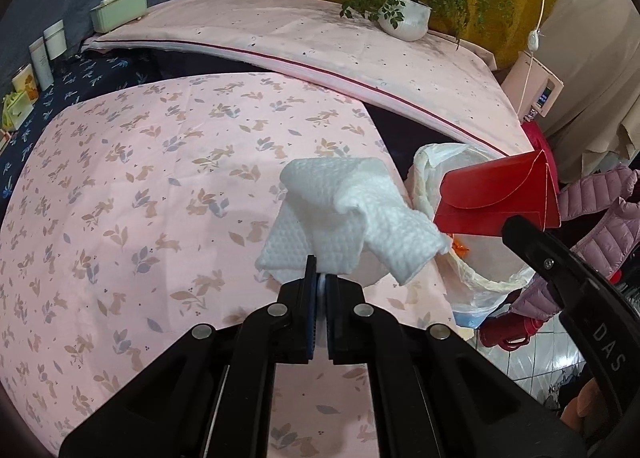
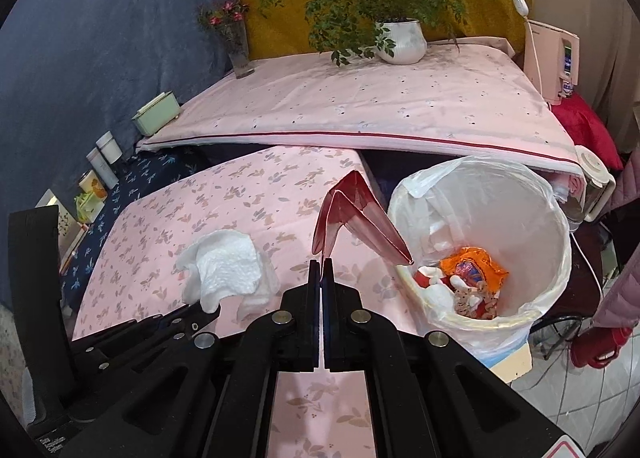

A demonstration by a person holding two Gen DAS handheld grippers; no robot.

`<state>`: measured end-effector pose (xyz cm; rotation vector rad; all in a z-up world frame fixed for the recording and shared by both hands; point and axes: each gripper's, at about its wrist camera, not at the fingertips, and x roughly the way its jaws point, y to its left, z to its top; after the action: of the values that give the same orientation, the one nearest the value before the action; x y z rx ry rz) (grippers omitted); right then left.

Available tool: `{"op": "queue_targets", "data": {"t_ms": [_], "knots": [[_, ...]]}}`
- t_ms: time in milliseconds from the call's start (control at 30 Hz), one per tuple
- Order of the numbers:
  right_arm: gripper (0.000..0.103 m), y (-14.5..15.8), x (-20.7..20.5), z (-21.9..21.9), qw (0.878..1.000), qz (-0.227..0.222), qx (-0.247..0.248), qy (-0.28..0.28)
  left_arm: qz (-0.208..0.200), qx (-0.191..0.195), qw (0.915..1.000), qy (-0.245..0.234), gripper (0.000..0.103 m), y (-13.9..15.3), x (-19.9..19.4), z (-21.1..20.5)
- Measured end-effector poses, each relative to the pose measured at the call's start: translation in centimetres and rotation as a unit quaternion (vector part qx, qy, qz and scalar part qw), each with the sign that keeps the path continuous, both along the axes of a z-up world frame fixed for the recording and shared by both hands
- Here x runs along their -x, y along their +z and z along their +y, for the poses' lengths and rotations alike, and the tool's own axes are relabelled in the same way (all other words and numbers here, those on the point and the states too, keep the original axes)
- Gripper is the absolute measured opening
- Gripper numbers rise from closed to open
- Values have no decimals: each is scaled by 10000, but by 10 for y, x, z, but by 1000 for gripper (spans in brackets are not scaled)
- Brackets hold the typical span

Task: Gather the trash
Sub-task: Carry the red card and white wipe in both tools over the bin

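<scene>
Over the pink rabbit-print cloth (image 1: 120, 198), in the left wrist view, the left gripper (image 1: 321, 278) is seen clamped on the lower edge of a white paper towel (image 1: 344, 210), which is lifted clear of the cloth and droops toward the lined trash bin (image 1: 472, 282). A red envelope (image 1: 500, 194) is held at the bin's rim by the right gripper's finger.

From the right wrist view, the right gripper (image 2: 321, 270) is shown closed on one corner of the red envelope (image 2: 360, 218), whose far end hangs just over the rim of the trash bin (image 2: 560, 250), where wrappers already lie. The paper towel (image 2: 224, 266) is seen further left, beside the bin.

A miss is likely if the towel is released now: it is not yet above the opening and could be dropped onto the cloth or floor
</scene>
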<state>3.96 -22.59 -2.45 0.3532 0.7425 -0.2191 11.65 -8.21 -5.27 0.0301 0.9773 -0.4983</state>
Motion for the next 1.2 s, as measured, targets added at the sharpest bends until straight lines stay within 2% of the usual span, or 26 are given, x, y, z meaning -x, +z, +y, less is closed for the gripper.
{"op": "queue_targets", "data": {"t_ms": [433, 700, 933, 1067, 1200], "knots": [[1, 5, 13, -59, 9988, -61, 156, -451, -73, 22, 9993, -356, 3, 9, 11, -43], [1, -9, 12, -89, 9972, 115, 164, -725, -63, -21, 9986, -522, 3, 8, 12, -65], [7, -17, 9, -104, 9959, 176, 170, -867, -37, -53, 9977, -677, 3, 5, 12, -83], [20, -18, 12, -111, 9956, 171, 183, -906, -46, -77, 9971, -754, 3, 5, 12, -94], [20, -18, 15, -114, 9952, 203, 173, -944, -63, -106, 9962, -861, 3, 5, 11, -108]]}}
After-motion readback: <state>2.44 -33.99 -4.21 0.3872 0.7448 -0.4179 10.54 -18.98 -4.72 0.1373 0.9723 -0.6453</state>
